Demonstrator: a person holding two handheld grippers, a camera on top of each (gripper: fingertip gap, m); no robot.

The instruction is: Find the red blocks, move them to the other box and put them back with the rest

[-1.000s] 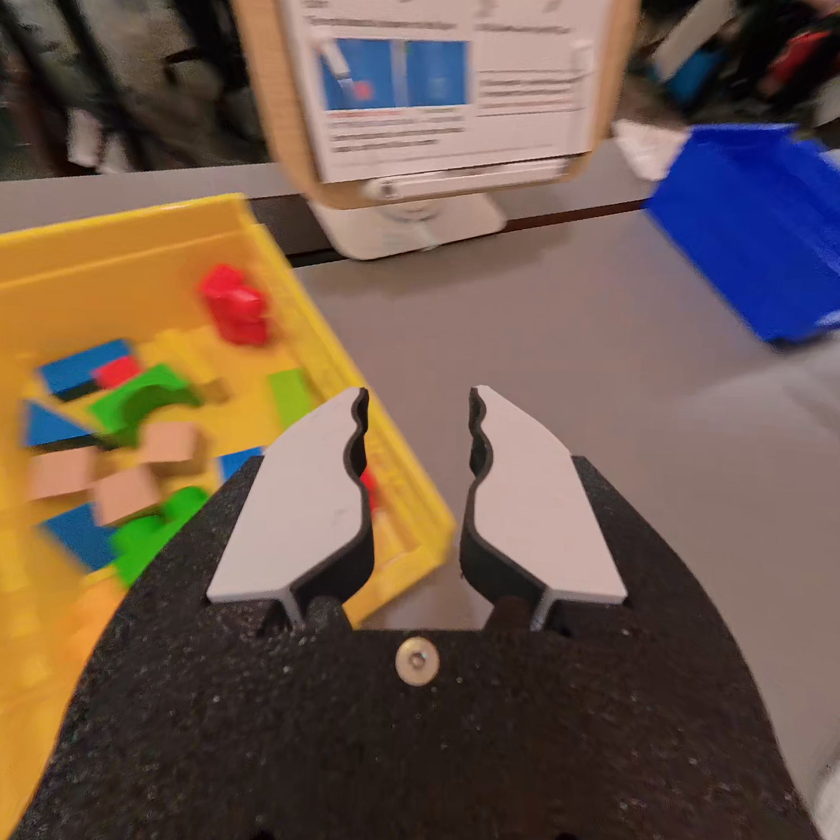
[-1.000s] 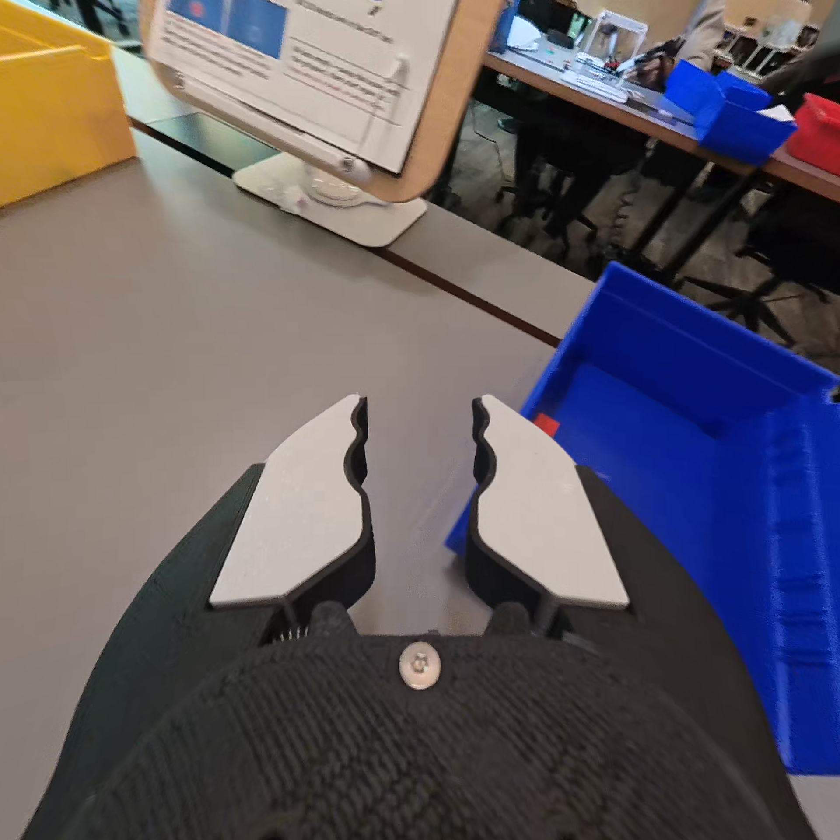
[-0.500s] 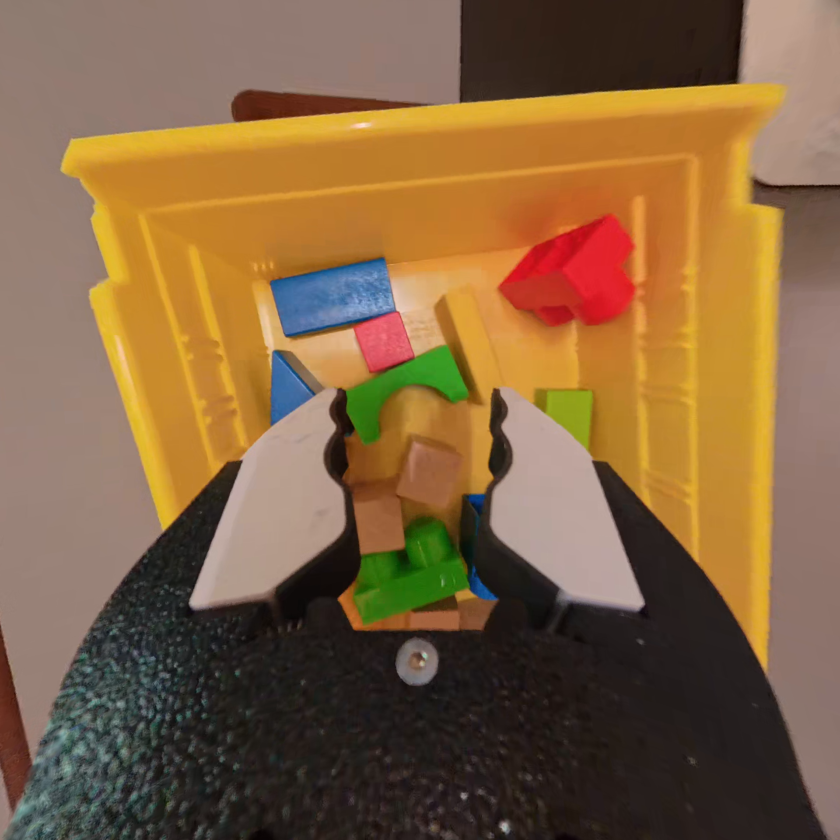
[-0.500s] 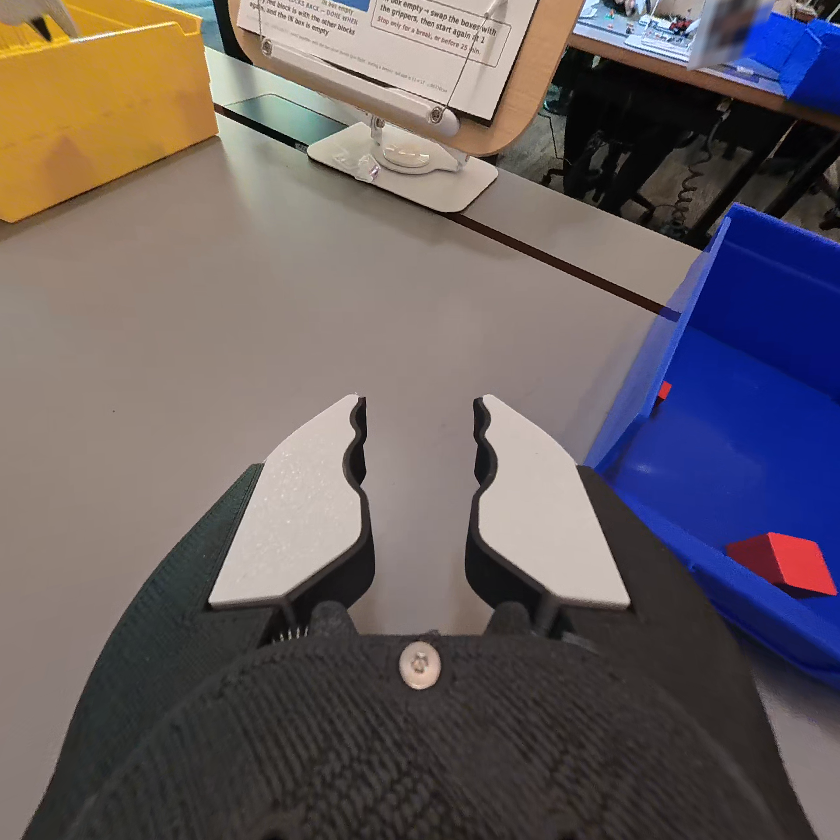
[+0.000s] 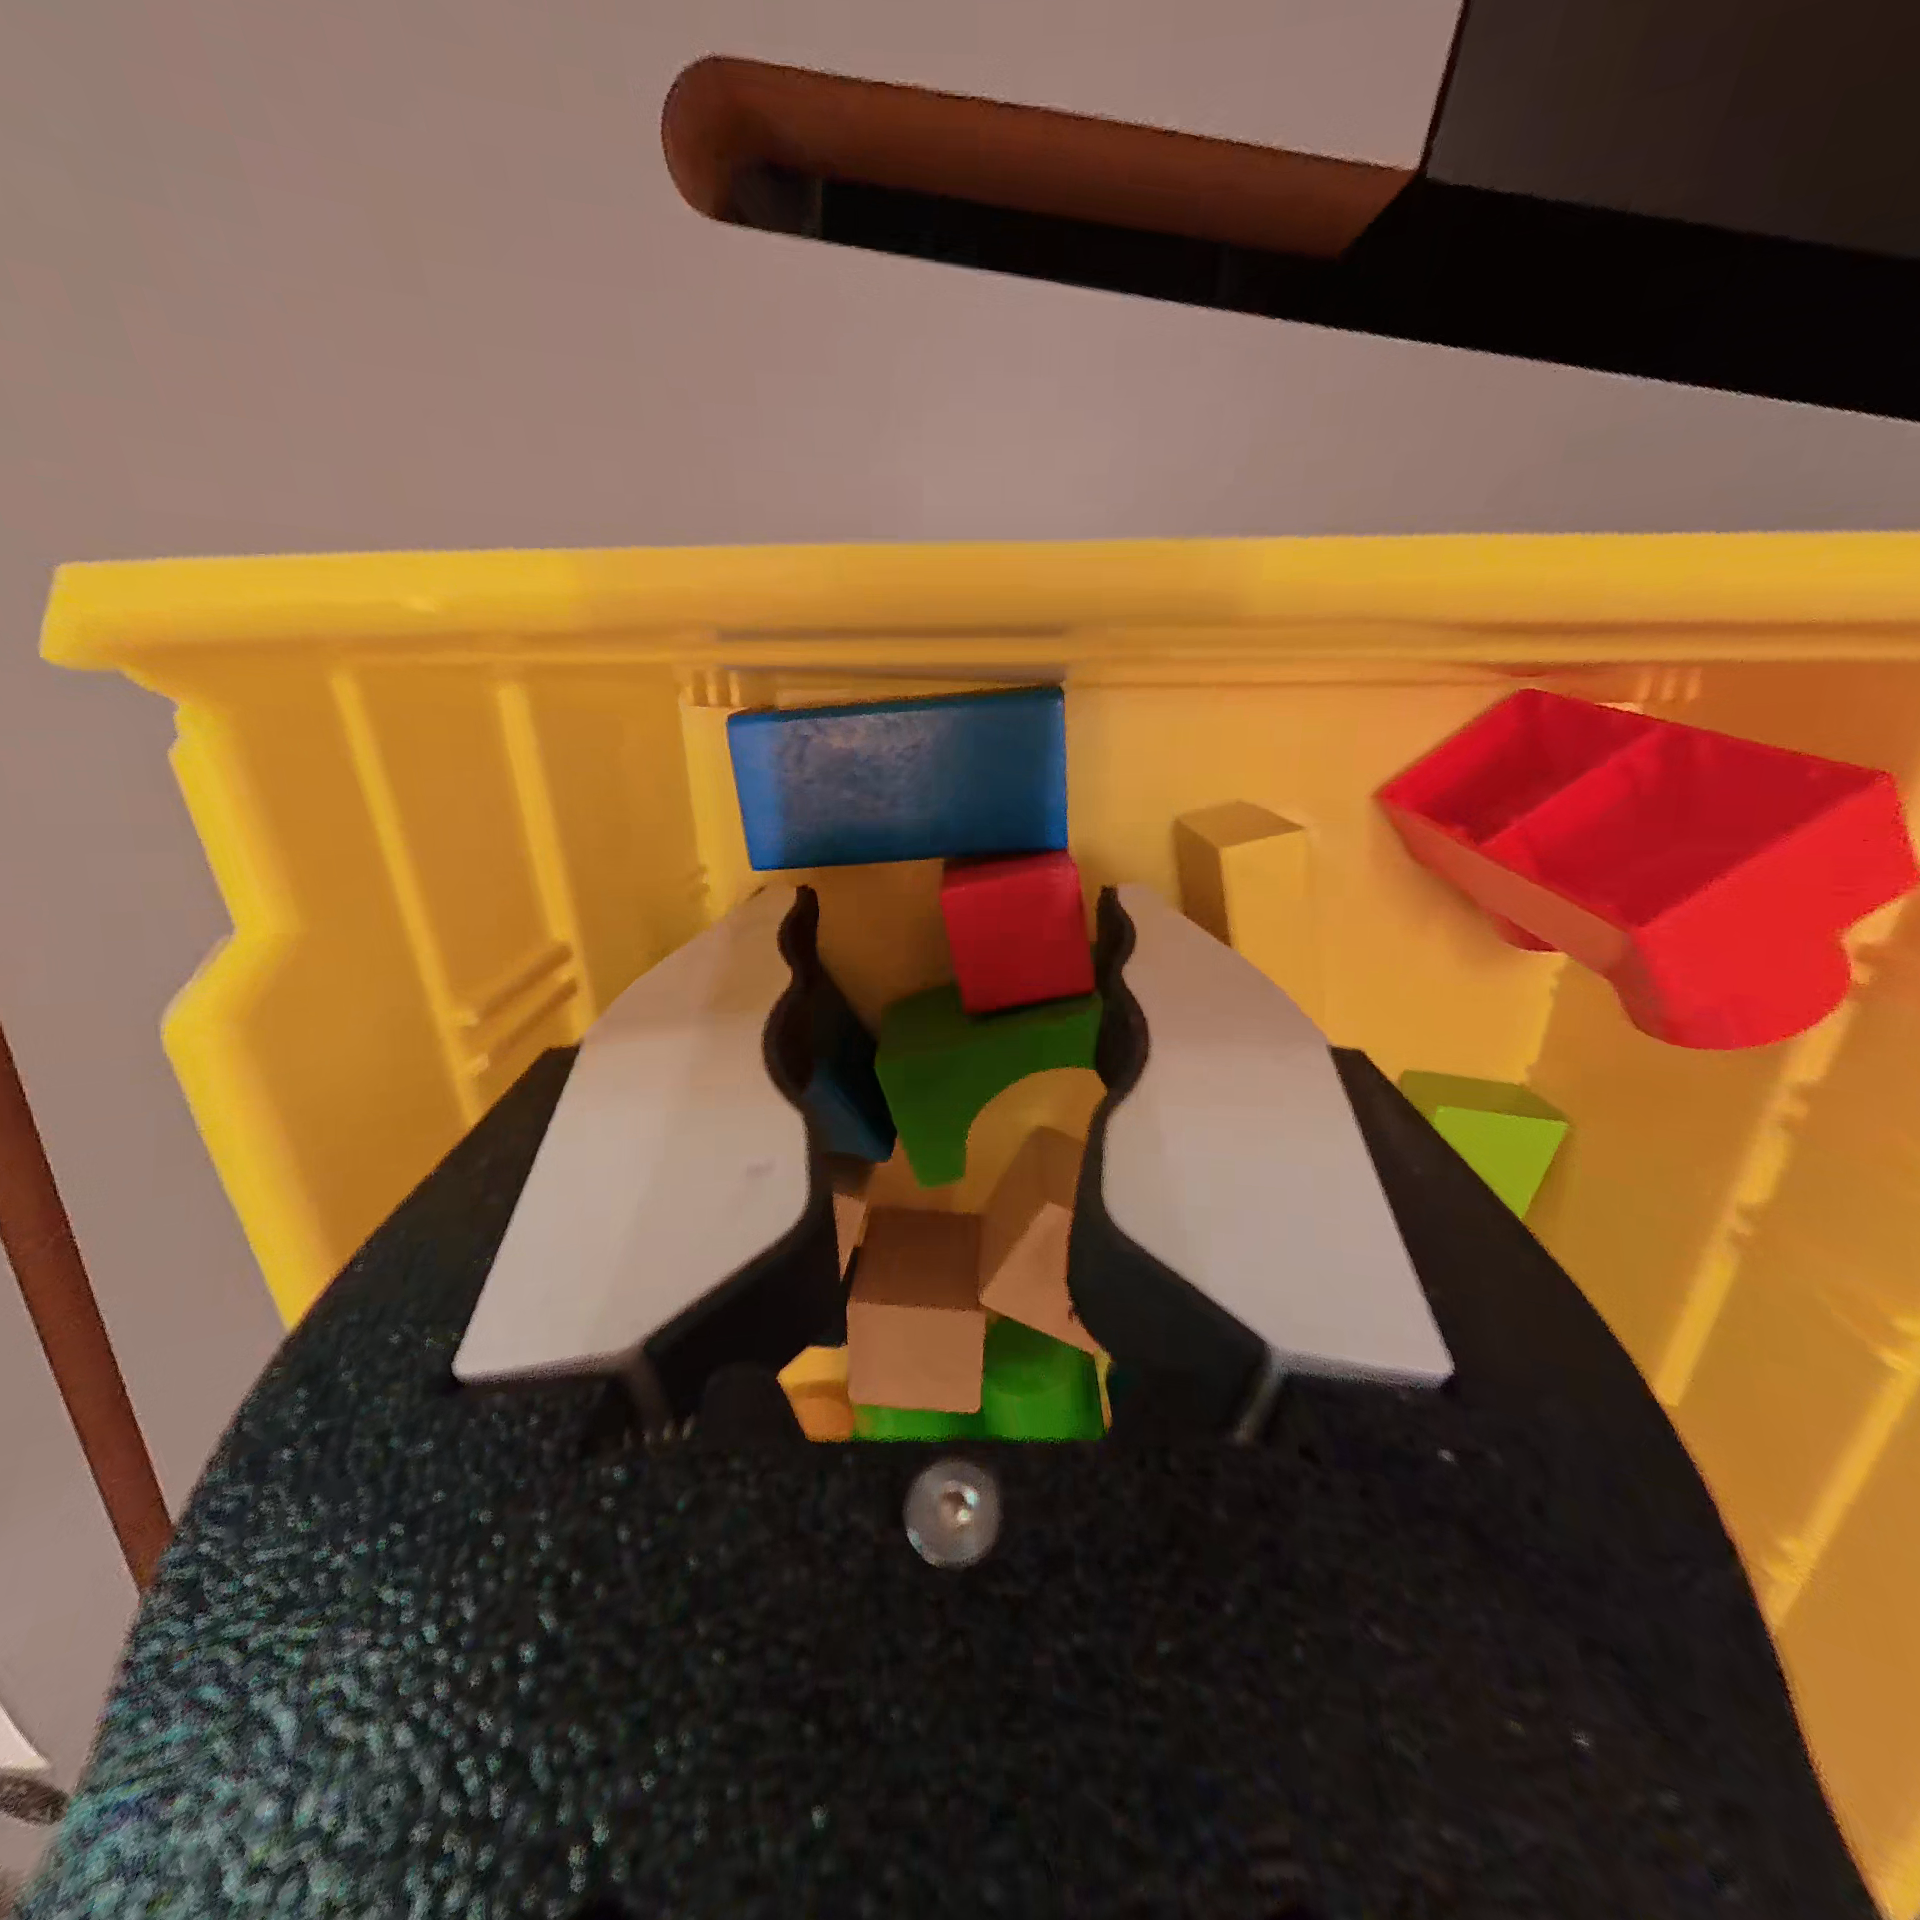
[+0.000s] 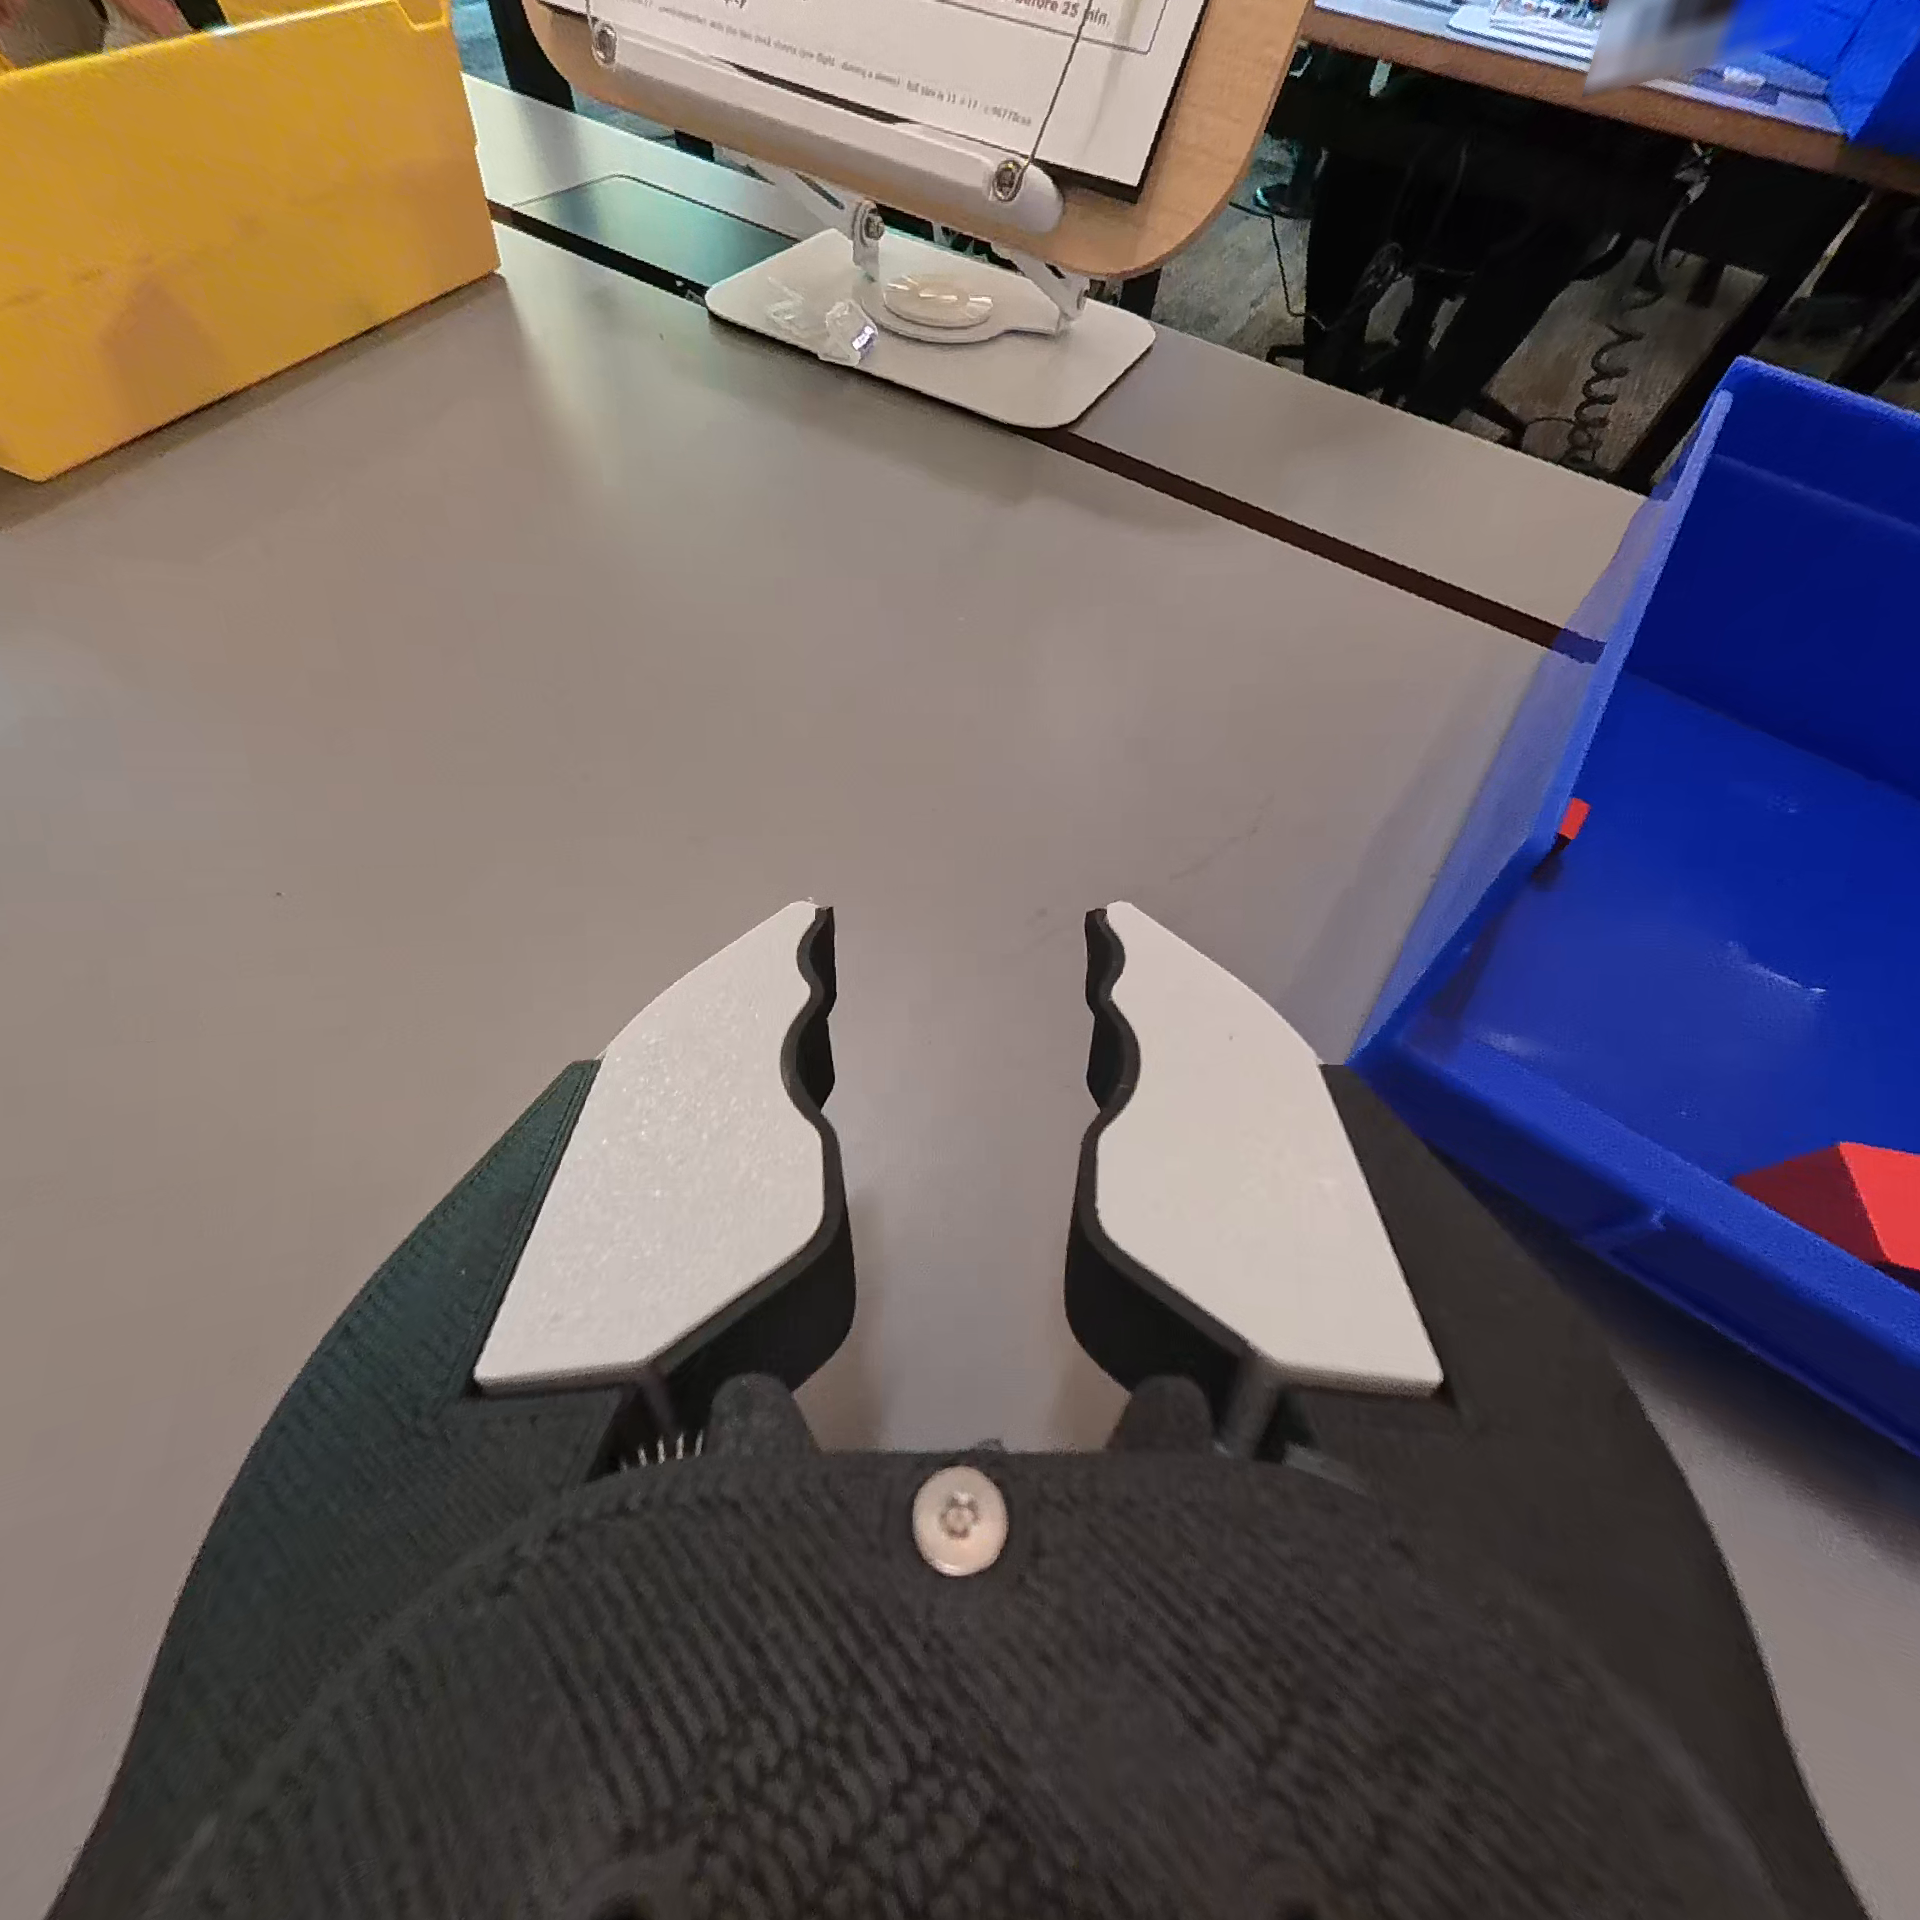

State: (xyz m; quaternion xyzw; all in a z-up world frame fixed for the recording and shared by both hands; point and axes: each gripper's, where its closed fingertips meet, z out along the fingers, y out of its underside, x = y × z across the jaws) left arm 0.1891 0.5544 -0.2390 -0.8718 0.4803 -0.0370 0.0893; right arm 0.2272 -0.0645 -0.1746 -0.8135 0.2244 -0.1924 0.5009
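Mid-task, I'd say. My left gripper (image 5: 951, 914) is down inside the yellow box (image 5: 416, 623), fingers (image 5: 1226, 1122) spread. A small red cube (image 5: 1016, 930) sits between the tips, close to the right-hand finger, with a clear gap on the other side. Not gripped yet. It rests on a green arch block (image 5: 966, 1070), with a blue block (image 5: 899, 779) just beyond the tips. A bigger red piece (image 5: 1683, 873) lies well off to the right of the fingers, also to move.

My right gripper (image 6: 958, 925) hangs over bare counter (image 6: 727, 675), fingers spread, nothing in them. The blue box (image 6: 1766, 935) right of them already holds a red block (image 6: 1860, 1195) and a smaller red bit (image 6: 1574, 821).

Left, as I judge: two reds to carry over, then the whole return leg.
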